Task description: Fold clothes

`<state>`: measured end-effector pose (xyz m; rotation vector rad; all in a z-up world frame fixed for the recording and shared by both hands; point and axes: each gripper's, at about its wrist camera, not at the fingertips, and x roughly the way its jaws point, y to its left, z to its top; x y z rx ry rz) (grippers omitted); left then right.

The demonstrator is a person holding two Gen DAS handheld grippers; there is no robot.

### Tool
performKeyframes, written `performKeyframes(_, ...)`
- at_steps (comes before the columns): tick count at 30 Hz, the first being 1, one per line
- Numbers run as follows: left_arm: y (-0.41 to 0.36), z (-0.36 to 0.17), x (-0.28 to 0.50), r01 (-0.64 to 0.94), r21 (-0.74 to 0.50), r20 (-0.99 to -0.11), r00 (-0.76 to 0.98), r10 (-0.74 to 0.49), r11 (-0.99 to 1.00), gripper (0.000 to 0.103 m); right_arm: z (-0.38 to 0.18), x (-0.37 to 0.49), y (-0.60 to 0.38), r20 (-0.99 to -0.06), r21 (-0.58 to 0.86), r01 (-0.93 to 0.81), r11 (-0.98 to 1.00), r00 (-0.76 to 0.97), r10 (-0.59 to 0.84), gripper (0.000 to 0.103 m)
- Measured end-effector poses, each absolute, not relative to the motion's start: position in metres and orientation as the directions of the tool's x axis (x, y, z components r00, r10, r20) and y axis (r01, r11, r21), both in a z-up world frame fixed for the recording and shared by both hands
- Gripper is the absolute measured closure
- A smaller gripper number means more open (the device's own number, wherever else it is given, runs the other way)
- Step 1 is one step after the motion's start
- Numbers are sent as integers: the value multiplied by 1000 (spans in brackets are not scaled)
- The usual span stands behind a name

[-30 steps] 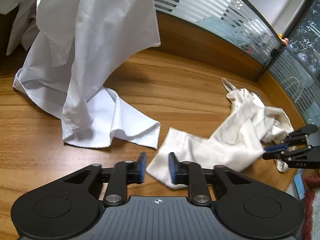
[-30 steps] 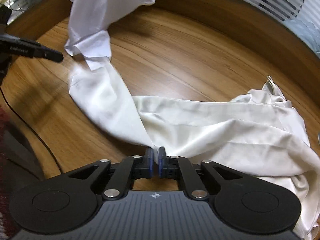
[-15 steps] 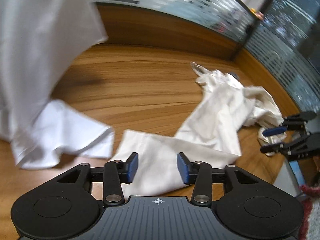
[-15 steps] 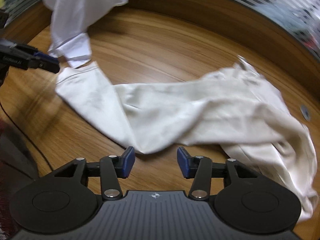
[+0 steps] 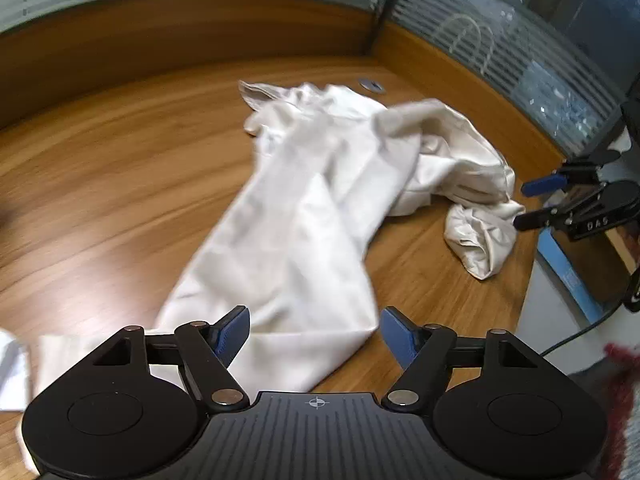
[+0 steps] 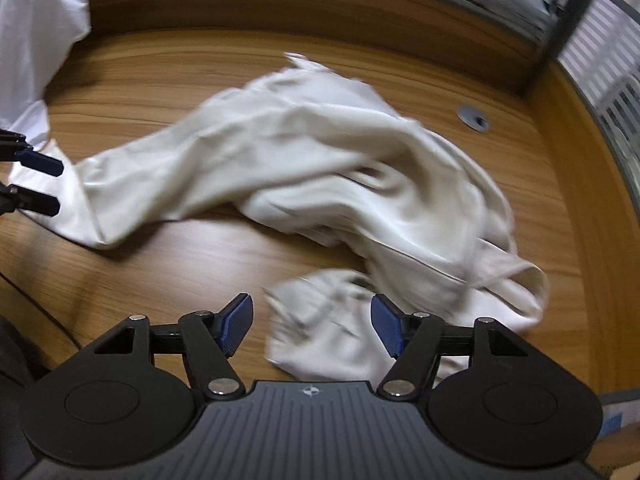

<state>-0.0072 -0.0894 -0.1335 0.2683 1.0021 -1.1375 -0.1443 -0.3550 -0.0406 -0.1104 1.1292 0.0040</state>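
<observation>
Your right gripper [image 6: 312,326] hangs over the wooden table [image 6: 200,256] with its blue pads spread wide; the jaws have just been opening, and a crumpled end of the cream garment [image 6: 320,168] lies between them, unpinched. The garment stretches in a rumpled band across the table toward your left gripper [image 6: 46,186], whose two fingers stand apart beside its far end. A white cloth [image 6: 36,32] hangs at the upper left.
</observation>
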Motion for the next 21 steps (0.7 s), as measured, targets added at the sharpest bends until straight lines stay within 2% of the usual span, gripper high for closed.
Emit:
performKeyframes(9,-132,-154,-39,883,-179,-842,91,-532,435,26,-52,-148,-433,-905,-58,24,998,421,-63,26)
performKeyframes(12,-135,-156,-49,890,-81,-848,174,-500,448,34,-57,-143,-452,-904,-28,49,998,425,-46,26)
performKeyframes(13,-137,-156,-51,891,-48,-850,201,-487,451,42,-59,-140,-457,-904,-17,50,999,426,-37,26)
performKeyframes(14,-138,-156,-51,889,-20,-851,225,-475,457,58,-61,-136,-459,-904,-9,43,999,427,-26,26)
performKeyframes(15,-140,-156,-50,882,-4,-853,243,-463,471,67,-63,-132,-462,-903,-1,36,999,429,-16,26)
performKeyframes(16,-141,-156,-49,875,12,-854,261,-450,484,89,-64,-129,-465,-903,8,29,1000,431,-5,26)
performKeyframes(17,-141,-155,-48,866,24,-854,277,-440,500,100,-66,-125,-468,-902,16,22,1000,432,5,27)
performKeyframes(19,-138,-147,-42,833,34,-836,326,-440,552,100,-68,-116,-471,-901,32,1,999,433,28,30)
performKeyframes(20,-135,-142,-38,809,48,-821,366,-438,586,100,-69,-111,-472,-902,40,-13,999,430,42,37)
performKeyframes(21,-131,-136,-34,781,59,-807,404,-431,621,100,-68,-106,-473,-902,48,-29,998,428,56,52)
